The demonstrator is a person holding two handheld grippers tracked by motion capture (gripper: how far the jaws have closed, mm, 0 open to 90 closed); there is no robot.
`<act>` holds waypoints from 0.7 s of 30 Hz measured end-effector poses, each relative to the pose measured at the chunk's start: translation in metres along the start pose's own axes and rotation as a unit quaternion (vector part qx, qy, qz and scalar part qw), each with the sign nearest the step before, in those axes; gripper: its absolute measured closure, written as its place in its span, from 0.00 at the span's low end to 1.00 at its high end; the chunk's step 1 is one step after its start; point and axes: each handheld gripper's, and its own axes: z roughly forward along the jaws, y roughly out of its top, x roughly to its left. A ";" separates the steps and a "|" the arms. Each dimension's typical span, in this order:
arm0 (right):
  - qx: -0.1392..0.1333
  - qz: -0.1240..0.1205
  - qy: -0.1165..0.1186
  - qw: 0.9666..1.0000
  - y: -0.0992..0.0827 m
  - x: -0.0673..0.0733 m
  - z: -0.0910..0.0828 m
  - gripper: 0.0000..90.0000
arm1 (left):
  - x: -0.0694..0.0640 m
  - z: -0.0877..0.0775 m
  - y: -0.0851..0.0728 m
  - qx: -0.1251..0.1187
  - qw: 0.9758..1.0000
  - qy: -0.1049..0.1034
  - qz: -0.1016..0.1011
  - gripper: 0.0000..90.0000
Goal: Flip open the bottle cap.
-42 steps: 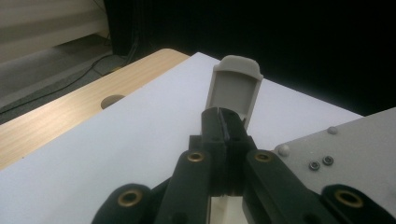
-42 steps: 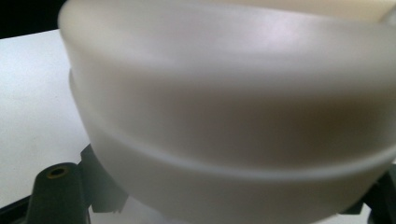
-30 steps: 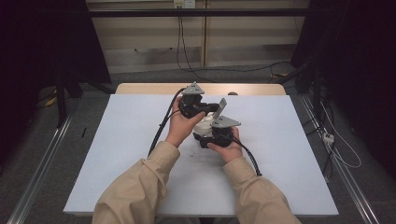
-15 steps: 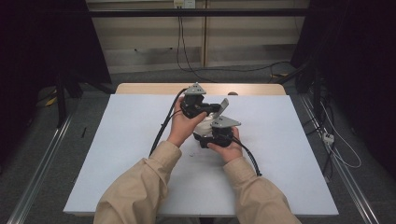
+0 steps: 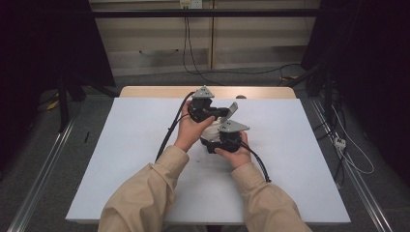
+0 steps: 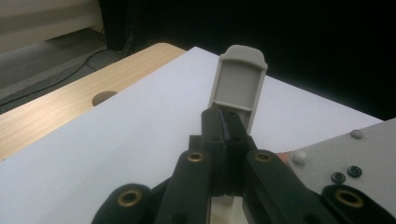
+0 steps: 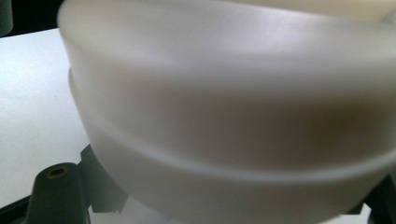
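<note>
A white-topped table (image 5: 135,159) with a wooden far edge fills the middle of the high view, with dark curtains to either side. At centre, the left gripper (image 6: 225,128), jaws pressed together, pinches a grey flap (image 6: 239,84). The right gripper (image 5: 209,141), lower centre, clamps a translucent white container (image 7: 233,107).

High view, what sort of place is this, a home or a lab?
Probably a lab or recording workspace, not a home: a white-topped table stands alone on a grey floor, metal rails run along it, cables hang down the back wall, and dark curtains close off both sides.
</note>
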 end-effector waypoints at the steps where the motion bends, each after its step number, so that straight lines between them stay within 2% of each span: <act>1: 0.000 0.000 -0.001 1.000 0.000 0.000 0.000 0.20 | 0.000 0.000 0.000 -0.002 1.000 -0.001 -0.001 1.00; 21: 0.003 -0.003 -0.001 1.000 0.000 0.000 0.000 0.20 | 0.001 0.006 -0.001 0.003 1.000 -0.008 -0.006 1.00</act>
